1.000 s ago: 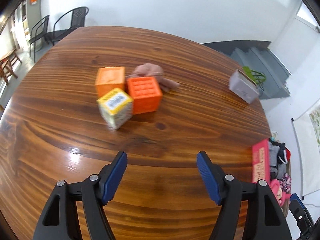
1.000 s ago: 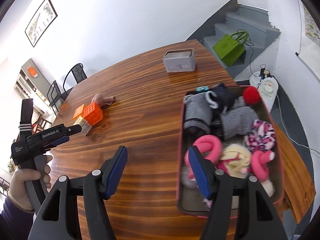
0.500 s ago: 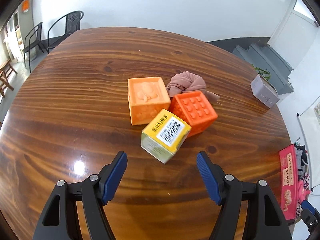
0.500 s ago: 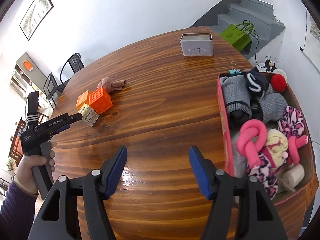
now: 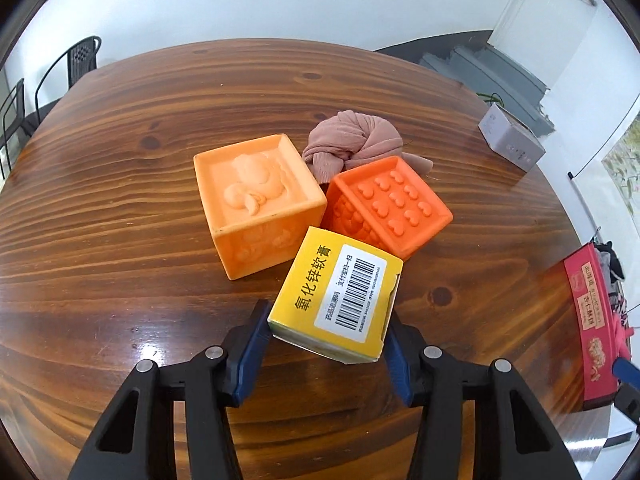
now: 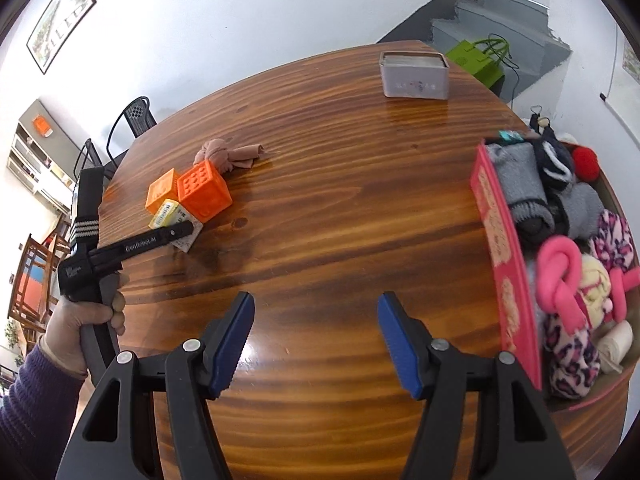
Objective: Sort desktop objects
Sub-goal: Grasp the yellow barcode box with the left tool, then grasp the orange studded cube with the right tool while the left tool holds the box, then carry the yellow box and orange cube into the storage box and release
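Right wrist view shows the round brown wooden table [image 6: 340,200], with the red cardboard box of rolled socks [image 6: 502,248] at its right edge and a grey tin [image 6: 414,76] far across. Near the left edge sit a pale orange rubber cube [image 5: 256,200], a darker orange studded cube [image 5: 390,206] and a knotted pink-brown cloth [image 5: 352,144]. The small yellow barcode carton [image 5: 340,304] lies against both cubes, between the left gripper's [image 5: 326,356] blue pads, which sit at its sides. The right gripper [image 6: 316,344] gapes wide over bare wood.

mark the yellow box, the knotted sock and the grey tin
yellow box [image 5: 340,300], left wrist view, on its barcode label
knotted sock [image 5: 352,140], left wrist view, on the knot
grey tin [image 6: 414,80], right wrist view, on its front wall
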`<state>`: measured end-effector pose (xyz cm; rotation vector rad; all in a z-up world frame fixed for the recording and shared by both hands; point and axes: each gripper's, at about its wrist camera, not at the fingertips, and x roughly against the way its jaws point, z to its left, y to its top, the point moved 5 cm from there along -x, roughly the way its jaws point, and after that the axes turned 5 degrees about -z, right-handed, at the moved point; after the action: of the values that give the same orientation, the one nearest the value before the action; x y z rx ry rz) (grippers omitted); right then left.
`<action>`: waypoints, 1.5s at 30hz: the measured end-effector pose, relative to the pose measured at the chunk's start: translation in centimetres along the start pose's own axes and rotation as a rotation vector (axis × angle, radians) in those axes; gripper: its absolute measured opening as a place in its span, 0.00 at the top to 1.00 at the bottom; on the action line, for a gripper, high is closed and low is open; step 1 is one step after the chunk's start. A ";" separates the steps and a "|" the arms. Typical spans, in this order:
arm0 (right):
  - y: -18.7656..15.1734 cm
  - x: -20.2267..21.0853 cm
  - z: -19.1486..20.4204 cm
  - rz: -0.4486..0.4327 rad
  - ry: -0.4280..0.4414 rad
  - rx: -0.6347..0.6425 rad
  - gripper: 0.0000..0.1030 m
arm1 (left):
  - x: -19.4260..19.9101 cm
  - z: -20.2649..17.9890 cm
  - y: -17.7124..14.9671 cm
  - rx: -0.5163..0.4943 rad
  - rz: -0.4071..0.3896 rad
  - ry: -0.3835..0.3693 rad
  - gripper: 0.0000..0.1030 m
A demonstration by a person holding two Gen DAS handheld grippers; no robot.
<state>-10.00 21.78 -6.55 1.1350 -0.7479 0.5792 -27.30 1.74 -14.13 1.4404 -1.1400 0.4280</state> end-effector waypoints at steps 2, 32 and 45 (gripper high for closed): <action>0.9 -0.8 1.2 -0.009 0.011 0.021 0.34 | 0.6 0.3 -0.2 0.004 -0.009 -0.003 0.49; 6.3 -16.9 13.2 0.111 0.076 0.307 0.44 | 9.8 3.1 -5.2 0.136 -0.064 0.028 0.49; 4.7 -3.7 2.2 -0.026 0.089 0.128 0.44 | 9.4 -7.4 -4.8 0.002 -0.054 -0.052 0.49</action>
<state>-16.33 21.06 -6.21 1.2267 -0.6257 0.6587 -16.51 3.93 -7.44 1.4883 -1.1397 0.3563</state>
